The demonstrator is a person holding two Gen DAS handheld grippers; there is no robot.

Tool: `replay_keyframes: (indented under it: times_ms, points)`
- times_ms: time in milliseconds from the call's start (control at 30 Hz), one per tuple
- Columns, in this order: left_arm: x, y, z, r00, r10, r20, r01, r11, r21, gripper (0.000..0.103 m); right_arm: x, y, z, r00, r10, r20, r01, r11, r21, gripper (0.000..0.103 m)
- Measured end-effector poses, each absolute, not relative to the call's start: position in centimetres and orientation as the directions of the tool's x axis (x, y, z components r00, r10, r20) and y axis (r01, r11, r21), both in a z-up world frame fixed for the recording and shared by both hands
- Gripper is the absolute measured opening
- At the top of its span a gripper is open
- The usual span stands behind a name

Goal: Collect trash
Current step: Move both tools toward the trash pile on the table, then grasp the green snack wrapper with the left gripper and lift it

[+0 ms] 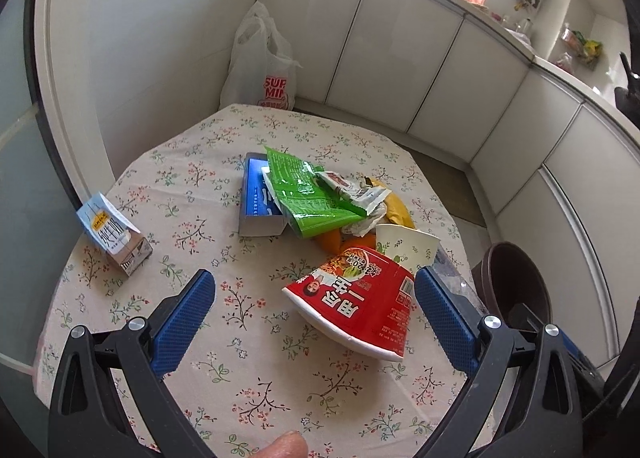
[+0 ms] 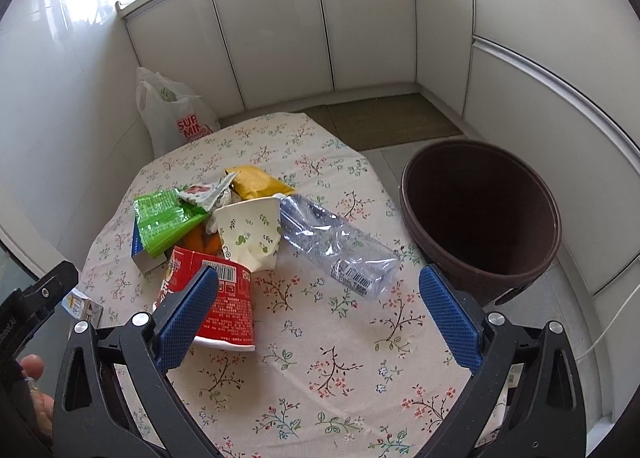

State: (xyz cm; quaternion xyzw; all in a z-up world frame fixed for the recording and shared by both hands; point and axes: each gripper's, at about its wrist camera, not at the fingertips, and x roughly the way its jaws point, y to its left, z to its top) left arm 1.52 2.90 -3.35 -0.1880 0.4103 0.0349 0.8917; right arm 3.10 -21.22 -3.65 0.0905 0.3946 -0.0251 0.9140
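Trash is piled mid-table: a red noodle cup (image 1: 356, 306) (image 2: 214, 294) on its side, a floral paper cup (image 1: 404, 248) (image 2: 250, 232), a green wrapper (image 1: 308, 194) (image 2: 162, 220), a blue box (image 1: 260, 198), a yellow packet (image 2: 258, 180) and a crushed clear bottle (image 2: 340, 248). A milk carton (image 1: 114, 236) stands apart at the left. My left gripper (image 1: 314, 290) is open above the table, the noodle cup lying between its pads. My right gripper (image 2: 320, 290) is open, hovering near the bottle. A brown bin (image 2: 480, 218) (image 1: 516, 290) stands on the floor at the table's right.
The round table wears a floral cloth (image 2: 340, 370). A white plastic bag (image 1: 260, 62) (image 2: 172, 114) leans in the far corner. White cabinets (image 2: 280, 26) line the walls, and a mat (image 2: 380, 118) lies on the floor beyond the table. A thumb (image 1: 284, 446) shows at the bottom.
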Motion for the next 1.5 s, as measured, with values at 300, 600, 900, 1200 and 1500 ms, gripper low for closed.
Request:
replay_keyframes:
  times_ms: [300,600,900,1200,1500]
  points:
    - [1.6,6.5,0.2,0.847,-0.106,-0.521,-0.126,0.912,-0.391,0.097,-0.3,-23.0,1.9,0.901,0.043,-0.431,0.076,0.964,0.255,0.096]
    - [8.8,5.1,-3.6,0.591,-0.185,-0.786,-0.120,0.943,-0.311,0.097,1.2,-24.7,2.7,0.885,0.033,-0.464,0.101,0.960,0.262,0.096]
    - [14.5,10.0,-12.7,0.481,-0.467,-0.742,-0.470,0.576,-0.668,0.088,4.5,-25.9,-0.4,0.748,0.226,-0.624,0.103,0.889,0.445,0.096]
    - [16.0,9.1,-14.8,0.532,-0.512,-0.674,-0.523,0.428,-0.737,0.070,6.2,-26.8,-1.9,0.682,0.282,-0.675,0.134,0.859,0.494,0.096]
    - [16.1,8.6,-11.1,0.557,-0.460,-0.691,-0.423,0.559,-0.713,0.008,6.5,-25.7,-2.4,0.648,0.291,-0.704,0.107,0.880,0.463,0.096]
